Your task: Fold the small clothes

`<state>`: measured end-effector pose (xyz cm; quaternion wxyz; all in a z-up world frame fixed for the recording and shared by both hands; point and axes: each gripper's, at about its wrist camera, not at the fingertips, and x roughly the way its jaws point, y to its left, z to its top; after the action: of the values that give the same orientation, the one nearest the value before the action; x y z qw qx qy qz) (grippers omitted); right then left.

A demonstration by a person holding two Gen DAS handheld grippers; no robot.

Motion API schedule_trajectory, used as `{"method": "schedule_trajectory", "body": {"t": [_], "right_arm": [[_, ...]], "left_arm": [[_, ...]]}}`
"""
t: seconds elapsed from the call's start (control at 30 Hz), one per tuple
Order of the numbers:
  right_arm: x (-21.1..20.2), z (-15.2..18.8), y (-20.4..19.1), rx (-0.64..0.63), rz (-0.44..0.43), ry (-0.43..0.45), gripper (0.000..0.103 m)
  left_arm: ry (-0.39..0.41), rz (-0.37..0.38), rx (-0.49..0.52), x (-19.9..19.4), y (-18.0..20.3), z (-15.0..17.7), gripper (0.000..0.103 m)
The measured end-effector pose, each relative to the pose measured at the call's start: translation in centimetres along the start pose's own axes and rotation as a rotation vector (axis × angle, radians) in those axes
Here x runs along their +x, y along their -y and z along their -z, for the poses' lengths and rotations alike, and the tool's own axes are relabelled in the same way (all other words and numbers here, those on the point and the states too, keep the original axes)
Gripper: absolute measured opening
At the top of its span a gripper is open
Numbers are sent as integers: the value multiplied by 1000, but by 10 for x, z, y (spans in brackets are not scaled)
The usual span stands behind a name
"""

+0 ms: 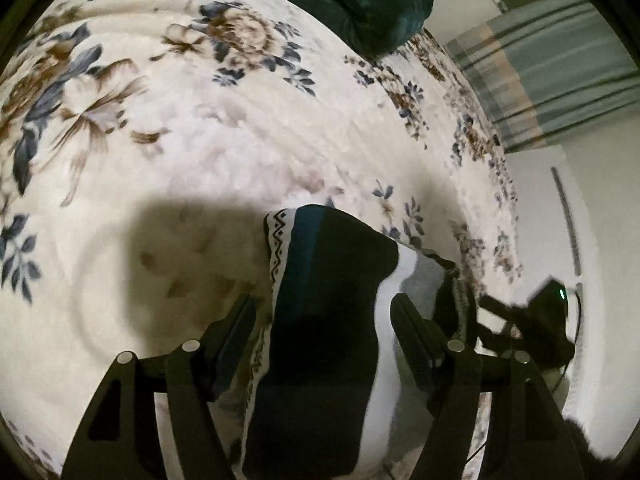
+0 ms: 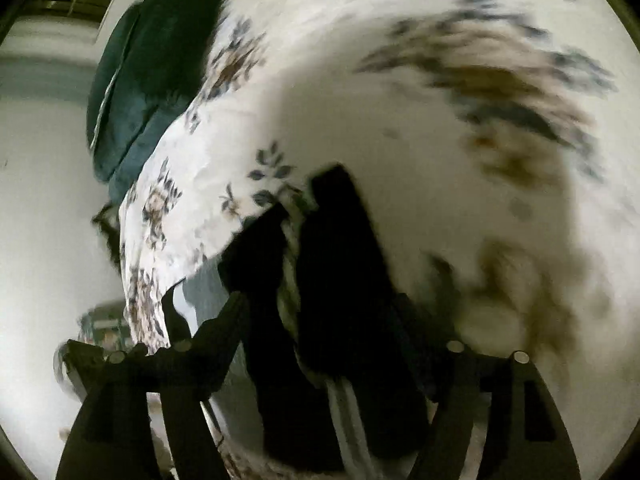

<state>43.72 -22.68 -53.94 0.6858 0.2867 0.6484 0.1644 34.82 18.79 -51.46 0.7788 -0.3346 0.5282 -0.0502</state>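
Observation:
A small dark garment (image 1: 324, 320) with a white zigzag-patterned trim and a blue stripe hangs over the floral bedspread (image 1: 240, 128). My left gripper (image 1: 323, 312) has its fingers spread wide on either side of the cloth, which passes between them. In the right wrist view the same dark garment (image 2: 340, 300) hangs between the fingers of my right gripper (image 2: 320, 312), which also stand apart. That view is blurred, so contact with the cloth is unclear. The right gripper also shows at the right of the left wrist view (image 1: 516, 320).
A dark green cushion (image 1: 360, 0) lies at the far end of the bed; it also shows in the right wrist view (image 2: 140, 80). A striped curtain (image 1: 552, 68) and white wall are beyond the bed's right edge.

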Motion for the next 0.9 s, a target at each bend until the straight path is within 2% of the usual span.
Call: {"method": "schedule_trajectory", "body": {"t": [0.03, 0.1, 0.13, 0.2, 0.3, 0.4, 0.47, 0.5, 0.57, 0.6, 0.63, 0.67, 0.73, 0.8, 0.9], "right_arm": [[14, -9, 0, -5, -16, -38, 74], [21, -12, -2, -50, 25, -18, 26], [20, -12, -7, -77, 63, 12, 6], [-1, -7, -13, -93, 59, 94, 5], [-27, -15, -27, -117, 50, 166, 5], [-34, -29, -26, -108, 79, 183, 5], [-23, -42, -21, -104, 117, 153, 5], [-10, -48, -15, -99, 148, 106, 5], [6, -54, -2, -55, 157, 9, 7], [9, -53, 6, -19, 132, -27, 11], [6, -49, 11, 1, 104, -29, 22], [-2, -43, 15, 16, 74, -22, 38], [-21, -24, 28, 56, 37, -10, 57], [-37, 3, 42, 92, 9, -10, 59], [-41, 44, 60, 154, 9, -41, 65]], "left_arm": [[-4, -5, 13, 4, 1, -2, 68], [-8, -14, 41, 8, 3, -5, 68], [-10, -20, 56, 9, 3, -6, 68], [-18, -19, 66, 24, 8, -16, 68], [-24, 5, 32, 42, 7, -32, 68], [-27, 25, -22, 57, 0, -47, 68], [-29, 24, -48, 62, -5, -55, 68], [-30, 19, -53, 62, -5, -56, 68], [-24, 11, -44, 56, -4, -59, 68], [-16, 5, -30, 50, -3, -57, 68], [-7, 3, -16, 41, -1, -54, 68], [12, -15, 7, 27, 0, -46, 68], [35, -73, 34, 7, 0, -30, 68], [58, -143, 45, -18, -4, 1, 68], [44, -230, 30, -36, -17, 49, 68]]}}
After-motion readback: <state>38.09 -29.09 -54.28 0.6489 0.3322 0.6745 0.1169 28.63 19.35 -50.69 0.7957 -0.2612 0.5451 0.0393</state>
